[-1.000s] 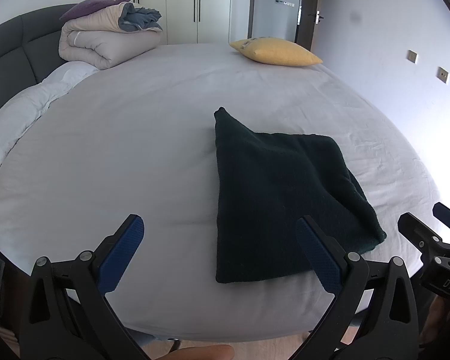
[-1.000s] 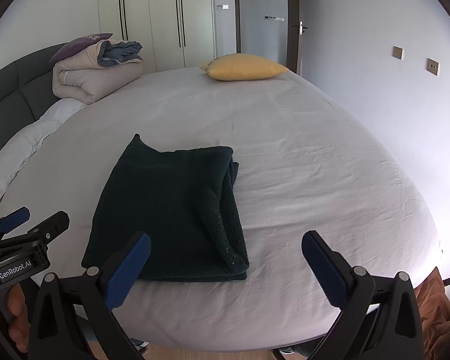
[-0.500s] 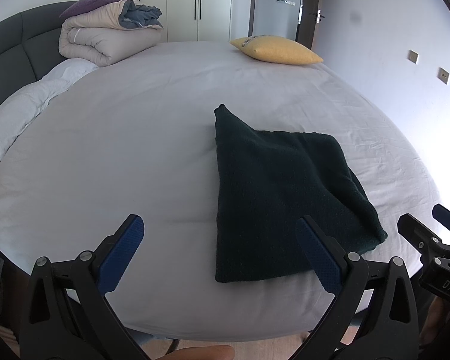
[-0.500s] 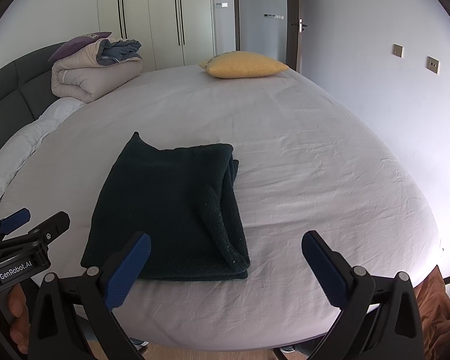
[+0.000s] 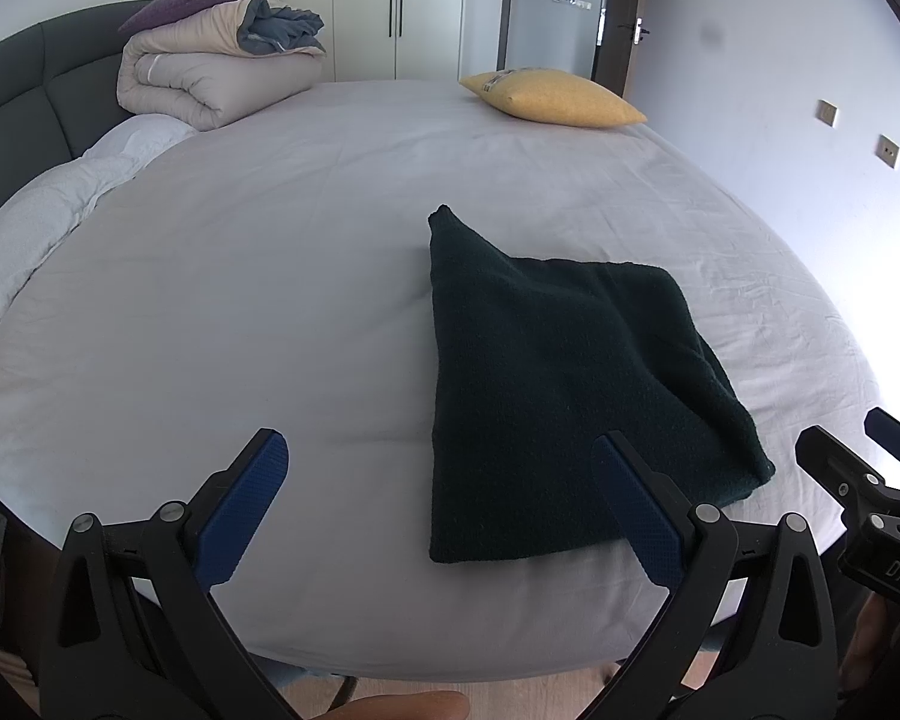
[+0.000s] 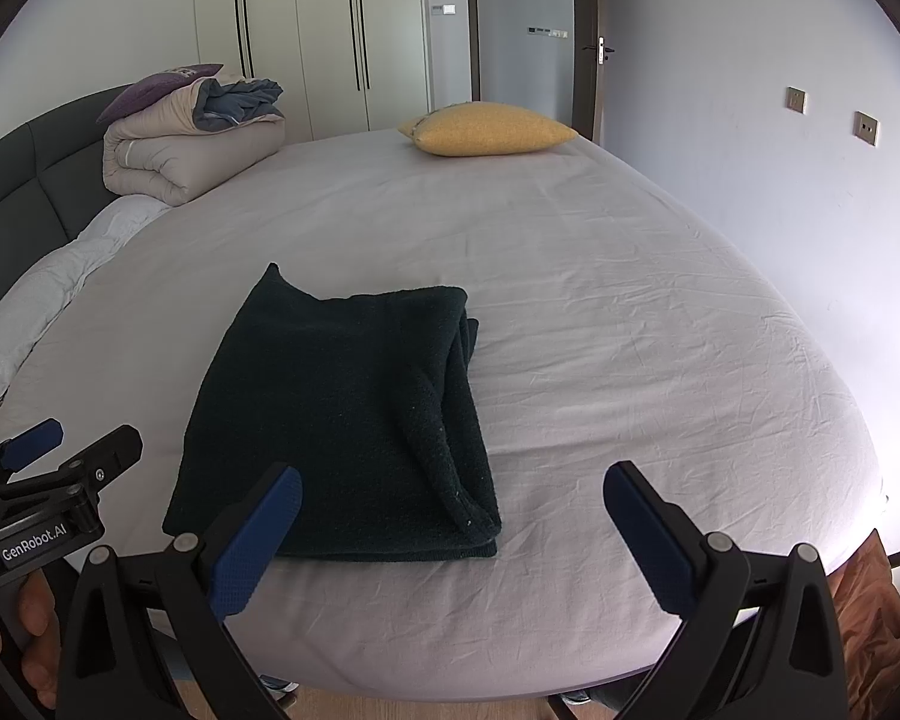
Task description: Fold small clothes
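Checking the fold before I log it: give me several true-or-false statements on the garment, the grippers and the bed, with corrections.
1. The dark garment lies folded on the bed sheet. True.
2. The right gripper is shut on the garment. False: its jaws stand wide open, holding nothing.
3. The left gripper is open. True.
4. The yellow pillow rests on top of the garment. False: it sits apart, at the far side of the bed.
5. The rolled duvet lies near the headboard. True.
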`<state>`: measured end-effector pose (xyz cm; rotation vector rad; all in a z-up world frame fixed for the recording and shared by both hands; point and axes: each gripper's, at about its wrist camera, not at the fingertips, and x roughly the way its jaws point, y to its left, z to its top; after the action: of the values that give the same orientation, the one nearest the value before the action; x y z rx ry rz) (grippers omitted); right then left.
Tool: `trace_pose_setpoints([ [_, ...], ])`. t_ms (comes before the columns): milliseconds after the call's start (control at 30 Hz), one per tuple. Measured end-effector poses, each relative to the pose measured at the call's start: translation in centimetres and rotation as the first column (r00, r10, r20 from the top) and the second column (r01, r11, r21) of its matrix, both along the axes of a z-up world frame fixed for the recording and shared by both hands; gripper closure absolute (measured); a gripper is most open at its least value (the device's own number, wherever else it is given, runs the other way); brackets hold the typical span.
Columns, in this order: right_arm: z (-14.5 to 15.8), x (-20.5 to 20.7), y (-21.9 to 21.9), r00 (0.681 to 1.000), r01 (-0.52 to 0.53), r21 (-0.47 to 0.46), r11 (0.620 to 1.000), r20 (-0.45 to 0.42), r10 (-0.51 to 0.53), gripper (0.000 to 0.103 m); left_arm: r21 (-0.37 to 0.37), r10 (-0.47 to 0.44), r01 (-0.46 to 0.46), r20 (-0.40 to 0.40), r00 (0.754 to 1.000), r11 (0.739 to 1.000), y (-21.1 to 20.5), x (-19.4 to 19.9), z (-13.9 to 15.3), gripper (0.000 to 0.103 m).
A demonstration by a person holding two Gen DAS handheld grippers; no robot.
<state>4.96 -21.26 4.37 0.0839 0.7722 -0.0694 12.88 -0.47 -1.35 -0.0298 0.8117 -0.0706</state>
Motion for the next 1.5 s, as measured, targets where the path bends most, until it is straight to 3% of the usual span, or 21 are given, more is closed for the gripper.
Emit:
trace_pose_setpoints([
  [1500,-0.16,-0.25,0.24,1.000,0.000,0.009,1.000,-0.002,0.000,0.000,-0.001,-0.010,0.010,-0.011,1.000,1.000,-0.22,0.18,-0.36,0.000],
])
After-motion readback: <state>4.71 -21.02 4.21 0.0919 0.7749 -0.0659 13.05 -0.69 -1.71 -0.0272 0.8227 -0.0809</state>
